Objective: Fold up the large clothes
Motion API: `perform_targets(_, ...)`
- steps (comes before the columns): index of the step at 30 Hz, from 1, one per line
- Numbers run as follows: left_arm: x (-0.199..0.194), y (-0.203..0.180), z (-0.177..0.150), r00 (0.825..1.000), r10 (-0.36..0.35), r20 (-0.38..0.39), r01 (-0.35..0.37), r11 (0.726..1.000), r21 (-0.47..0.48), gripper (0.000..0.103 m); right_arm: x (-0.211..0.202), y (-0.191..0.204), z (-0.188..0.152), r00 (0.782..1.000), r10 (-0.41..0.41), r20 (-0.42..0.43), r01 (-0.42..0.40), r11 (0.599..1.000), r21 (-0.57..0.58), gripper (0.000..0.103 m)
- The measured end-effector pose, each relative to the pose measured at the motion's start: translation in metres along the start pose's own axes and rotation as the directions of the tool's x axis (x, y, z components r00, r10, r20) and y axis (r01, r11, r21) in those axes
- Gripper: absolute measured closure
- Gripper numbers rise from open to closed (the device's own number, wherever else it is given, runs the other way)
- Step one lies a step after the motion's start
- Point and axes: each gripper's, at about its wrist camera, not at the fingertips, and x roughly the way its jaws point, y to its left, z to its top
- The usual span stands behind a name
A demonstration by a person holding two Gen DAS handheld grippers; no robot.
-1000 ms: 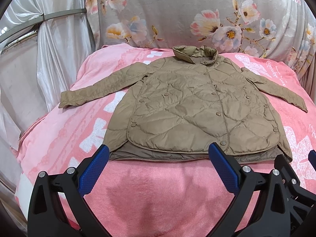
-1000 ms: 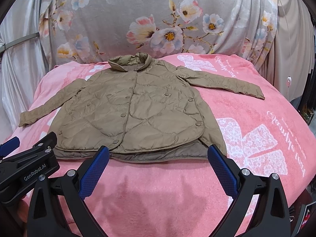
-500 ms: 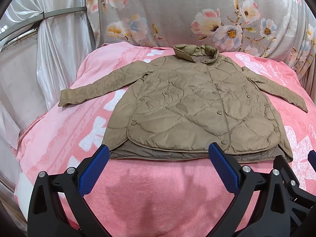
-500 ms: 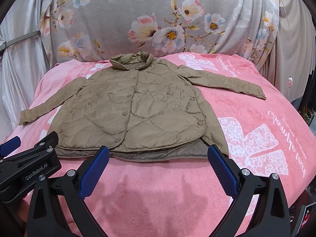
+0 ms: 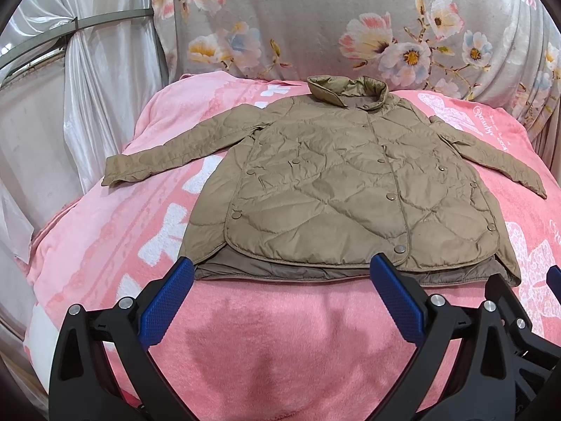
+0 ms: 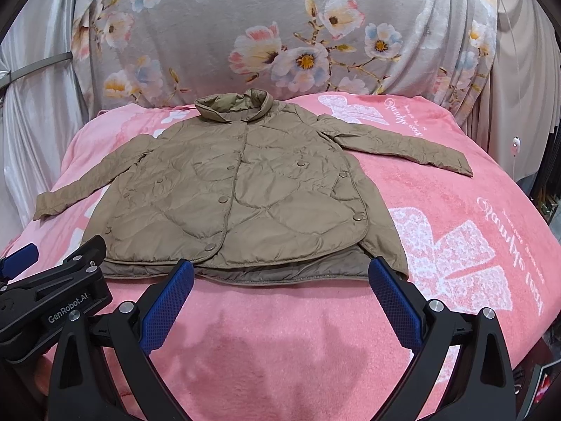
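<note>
A tan quilted jacket [image 5: 343, 189] lies flat and buttoned on a pink blanket [image 5: 273, 333], collar at the far side, both sleeves spread out sideways. It also shows in the right wrist view [image 6: 238, 200]. My left gripper [image 5: 280, 280] is open and empty, hovering just before the jacket's near hem. My right gripper [image 6: 280, 280] is open and empty, also just before the hem, to the right of the left one. The left gripper's body [image 6: 52, 298] shows at the lower left of the right wrist view.
The pink blanket [image 6: 455, 245] covers a raised bed-like surface. A grey floral cloth [image 5: 350, 21] hangs behind it. A silvery curtain [image 5: 87, 87] hangs at the left, and more curtain with a cable [image 6: 515, 105] at the right.
Both grippers have drifted slightly, so the jacket sits a little lower in view. Both stay open and the jacket has not moved.
</note>
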Motion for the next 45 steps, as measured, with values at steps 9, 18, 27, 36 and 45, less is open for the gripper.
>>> perform_targets(9, 0.000, 0.001, 0.001, 1.000, -0.002, -0.002, 0.002, 1.000, 0.001, 0.005, 0.000, -0.001, 0.001, 1.000, -0.001, -0.001, 0.001, 1.000, 0.000, 0.005)
perform_targets(18, 0.000, 0.001, 0.001, 1.000, -0.001, -0.001, 0.001, 1.000, 0.001, 0.005, 0.001, 0.000, 0.000, 1.000, 0.000, -0.002, 0.000, 1.000, 0.001, 0.005)
perform_targets(27, 0.000, 0.001, 0.001, 1.000, -0.002, -0.002, 0.002, 1.000, 0.000, 0.005, 0.001, 0.000, 0.001, 1.000, -0.001, -0.003, 0.001, 1.000, 0.000, 0.005)
perform_targets(36, 0.001, 0.001, 0.000, 1.000, -0.002, -0.005, 0.002, 1.000, 0.000, 0.005, 0.003, 0.002, 0.002, 1.000, 0.000, -0.005, 0.000, 1.000, -0.001, 0.005)
perform_targets(45, 0.017, -0.001, -0.001, 0.999, -0.003, -0.032, 0.003, 1.000, 0.003, 0.005, 0.013, 0.004, 0.001, 1.000, -0.002, -0.025, 0.002, 1.000, -0.006, 0.005)
